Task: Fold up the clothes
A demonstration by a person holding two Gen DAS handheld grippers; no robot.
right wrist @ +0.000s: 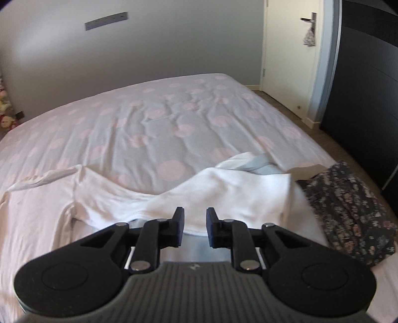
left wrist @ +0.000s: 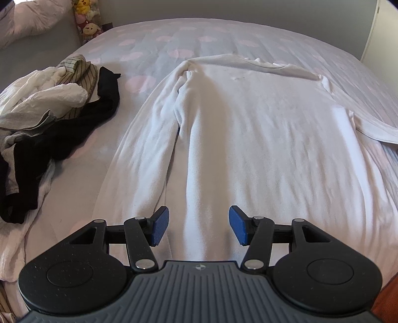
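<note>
A white long-sleeved top point(left wrist: 248, 124) lies spread flat on the bed point(left wrist: 174, 42), neck at the far end. My left gripper point(left wrist: 199, 223) hovers over its near hem, open, with nothing between its blue pads point(left wrist: 160, 227). In the right wrist view the top's sleeve point(right wrist: 236, 188) rises in a hump off the sheet toward my right gripper point(right wrist: 195, 223). Those jaws stand narrow, with the sleeve's hem caught between the fingertips. The top's body point(right wrist: 32, 211) lies at the left.
A pile of loose clothes point(left wrist: 49, 111), black, white and striped, lies on the bed's left side. A dark floral garment point(right wrist: 348, 211) rests at the bed's right edge. Beyond are a door point(right wrist: 286, 62), a dark wardrobe point(right wrist: 368, 87) and plush toys point(left wrist: 87, 20).
</note>
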